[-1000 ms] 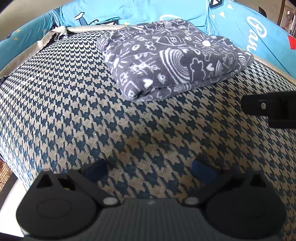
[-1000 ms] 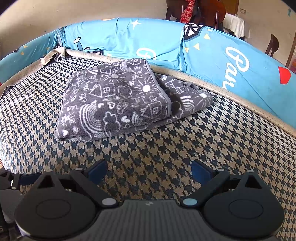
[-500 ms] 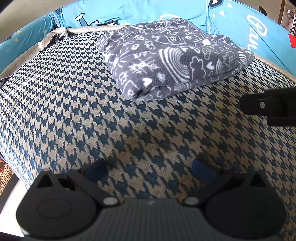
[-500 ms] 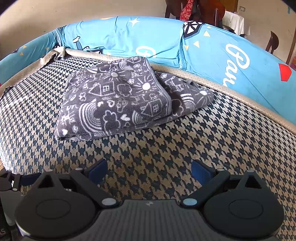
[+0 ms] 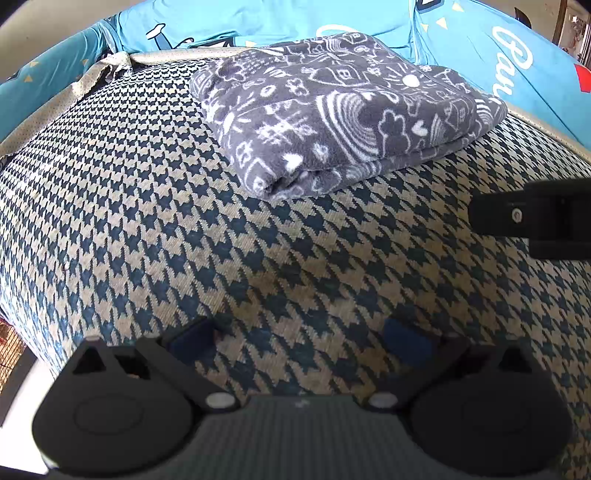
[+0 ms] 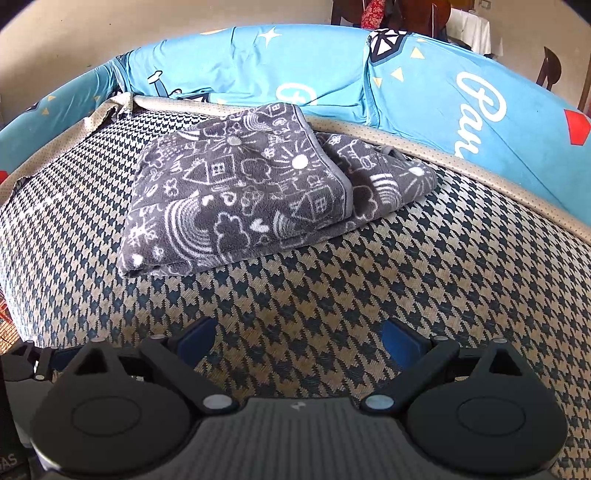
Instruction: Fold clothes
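A grey fleece cloth with white doodle print (image 5: 343, 122) (image 6: 258, 199) lies folded into a thick rectangle at the back of the houndstooth seat cushion (image 5: 184, 229) (image 6: 406, 288). My left gripper (image 5: 297, 338) hovers open over the bare cushion, well in front of the cloth. My right gripper (image 6: 297, 338) is open too, also short of the cloth, with nothing between its blue pads. The right gripper's black body (image 5: 535, 218) shows at the right edge of the left wrist view. Part of the left gripper (image 6: 26, 365) shows at the lower left of the right wrist view.
Bright blue printed back cushions (image 6: 461, 85) (image 5: 517, 55) rise behind the seat, with a beige piped edge (image 6: 424, 147) along them. The cushion's left edge (image 5: 14, 314) drops to the floor. Dark chairs (image 6: 406, 14) stand beyond the sofa.
Both grippers have drifted back slightly, so the folded cloth sits a little farther away. The cloth itself has not moved, and both grippers stay open.
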### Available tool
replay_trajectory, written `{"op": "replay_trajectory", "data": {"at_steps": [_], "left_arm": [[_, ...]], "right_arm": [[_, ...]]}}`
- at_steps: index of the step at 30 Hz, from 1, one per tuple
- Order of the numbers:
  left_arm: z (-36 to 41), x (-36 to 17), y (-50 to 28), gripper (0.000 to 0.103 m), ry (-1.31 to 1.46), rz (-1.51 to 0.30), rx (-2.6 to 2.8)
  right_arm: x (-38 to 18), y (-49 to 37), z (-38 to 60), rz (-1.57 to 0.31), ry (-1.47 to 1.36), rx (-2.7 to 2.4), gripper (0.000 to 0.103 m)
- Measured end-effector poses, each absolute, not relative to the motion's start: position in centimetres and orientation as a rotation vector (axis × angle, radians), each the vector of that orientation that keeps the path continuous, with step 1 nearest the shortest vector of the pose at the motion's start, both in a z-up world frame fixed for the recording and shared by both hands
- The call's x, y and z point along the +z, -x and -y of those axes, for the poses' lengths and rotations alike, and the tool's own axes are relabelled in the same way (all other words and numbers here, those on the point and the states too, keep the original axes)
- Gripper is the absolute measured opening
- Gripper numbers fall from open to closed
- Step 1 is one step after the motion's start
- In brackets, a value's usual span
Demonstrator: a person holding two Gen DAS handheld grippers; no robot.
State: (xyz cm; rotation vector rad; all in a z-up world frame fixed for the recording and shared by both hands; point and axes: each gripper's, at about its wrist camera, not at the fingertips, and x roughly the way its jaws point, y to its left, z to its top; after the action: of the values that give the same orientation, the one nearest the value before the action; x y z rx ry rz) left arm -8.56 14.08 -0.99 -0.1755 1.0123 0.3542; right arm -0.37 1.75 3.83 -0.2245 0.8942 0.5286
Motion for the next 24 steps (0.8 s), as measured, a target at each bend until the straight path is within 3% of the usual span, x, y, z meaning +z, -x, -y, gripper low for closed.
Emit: {"op": "replay_trajectory", "data": {"at_steps": [24], "left_arm": [[-12.7,3.8,9.4,0.103,0.133,-0.919,0.379]], "right_arm": [[6.4,1.2,2.6,-0.849,0.101,0.424,0.098]]}}
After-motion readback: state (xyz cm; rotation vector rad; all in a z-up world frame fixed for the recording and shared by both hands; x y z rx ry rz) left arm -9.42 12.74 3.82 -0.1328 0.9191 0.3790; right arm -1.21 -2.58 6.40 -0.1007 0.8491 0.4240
